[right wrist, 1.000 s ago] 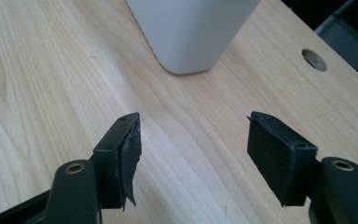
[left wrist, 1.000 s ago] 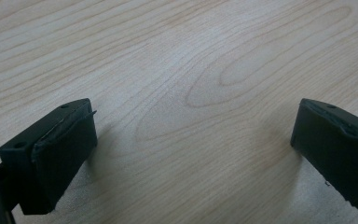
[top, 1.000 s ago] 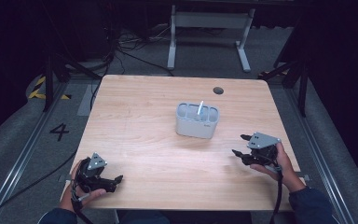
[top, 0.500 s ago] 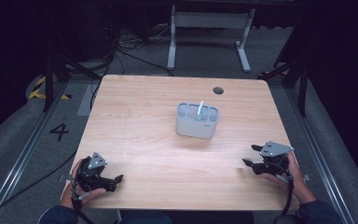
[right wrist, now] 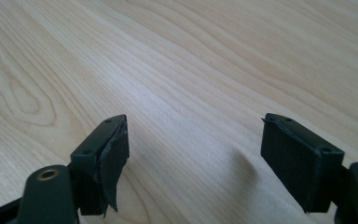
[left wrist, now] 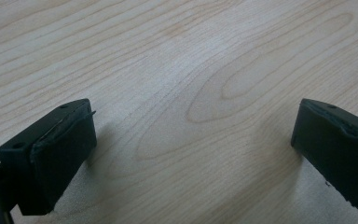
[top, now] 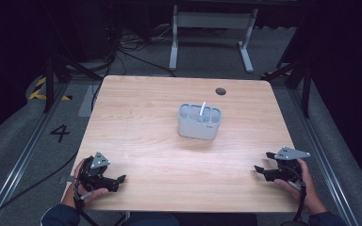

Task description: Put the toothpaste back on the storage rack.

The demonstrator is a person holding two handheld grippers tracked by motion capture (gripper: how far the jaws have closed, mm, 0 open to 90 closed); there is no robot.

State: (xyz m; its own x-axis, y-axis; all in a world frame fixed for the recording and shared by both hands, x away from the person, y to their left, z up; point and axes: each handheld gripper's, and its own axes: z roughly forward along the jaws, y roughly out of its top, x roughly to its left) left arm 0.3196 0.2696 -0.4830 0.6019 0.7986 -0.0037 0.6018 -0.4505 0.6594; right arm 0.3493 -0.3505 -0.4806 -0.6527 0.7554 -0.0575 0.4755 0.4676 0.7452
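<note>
Grippers rest at the near corners of the wooden table (top: 141,117): the left gripper (top: 118,179) and right gripper (top: 260,170) both gape wide, holding nothing. Work looks finished or not begun; I cannot tell which. A grey caddy (top: 199,121) sits mid-table, long axis across, with a white stick (top: 201,108) standing nearly upright inside.

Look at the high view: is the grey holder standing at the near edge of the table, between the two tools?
No, the grey holder stands near the middle of the table, far from its near edge.
</note>
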